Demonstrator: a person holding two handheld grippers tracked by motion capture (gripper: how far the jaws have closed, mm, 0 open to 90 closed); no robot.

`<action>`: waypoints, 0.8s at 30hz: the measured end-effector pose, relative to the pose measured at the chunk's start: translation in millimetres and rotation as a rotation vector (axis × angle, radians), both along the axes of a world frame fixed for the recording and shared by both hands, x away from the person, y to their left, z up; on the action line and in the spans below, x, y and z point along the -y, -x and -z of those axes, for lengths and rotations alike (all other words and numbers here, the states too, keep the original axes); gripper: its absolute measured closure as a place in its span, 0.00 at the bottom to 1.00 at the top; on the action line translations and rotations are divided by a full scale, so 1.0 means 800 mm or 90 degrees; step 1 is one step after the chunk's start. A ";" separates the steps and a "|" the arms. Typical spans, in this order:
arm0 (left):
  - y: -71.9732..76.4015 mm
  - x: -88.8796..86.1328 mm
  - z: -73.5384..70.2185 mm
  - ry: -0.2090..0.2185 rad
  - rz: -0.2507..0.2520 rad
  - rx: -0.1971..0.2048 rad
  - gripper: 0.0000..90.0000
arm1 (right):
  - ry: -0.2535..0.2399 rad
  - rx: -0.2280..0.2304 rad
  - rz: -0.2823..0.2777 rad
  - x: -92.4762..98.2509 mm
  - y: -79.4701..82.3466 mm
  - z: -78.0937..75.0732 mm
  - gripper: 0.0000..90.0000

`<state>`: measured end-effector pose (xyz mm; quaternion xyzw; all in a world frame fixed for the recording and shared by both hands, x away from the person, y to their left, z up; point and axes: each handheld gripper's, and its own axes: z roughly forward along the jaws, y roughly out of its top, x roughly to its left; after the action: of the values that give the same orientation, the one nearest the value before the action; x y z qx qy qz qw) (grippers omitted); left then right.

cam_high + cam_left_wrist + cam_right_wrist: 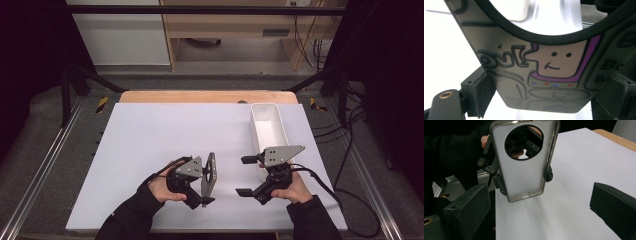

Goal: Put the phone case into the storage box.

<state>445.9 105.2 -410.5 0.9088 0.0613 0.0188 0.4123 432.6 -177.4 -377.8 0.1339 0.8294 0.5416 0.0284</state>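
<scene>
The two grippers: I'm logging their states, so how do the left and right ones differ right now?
The left gripper is shut on the phone case, holding it on edge above the table; the right gripper is open with nothing in it. The left sits over bare white table; the right is beside the white tray. Both are black and hand-held.

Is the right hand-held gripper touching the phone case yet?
Apart. In the right gripper view, the right hand-held gripper stands open with white table between its jaws and the phone case.
</scene>
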 end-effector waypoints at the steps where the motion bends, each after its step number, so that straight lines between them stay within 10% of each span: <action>1: 0.000 0.000 0.000 0.002 0.002 -0.001 0.13 | -0.003 -0.001 0.000 -0.001 0.000 0.000 0.03; 24: -0.001 0.011 0.005 0.036 0.040 -0.010 0.13 | -0.008 -0.007 -0.011 -0.016 -0.003 -0.003 0.02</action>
<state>447.0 96.3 -414.1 0.8983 0.0367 -0.0033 0.4378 434.7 -164.7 -375.6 0.1297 0.8274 0.5461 0.0186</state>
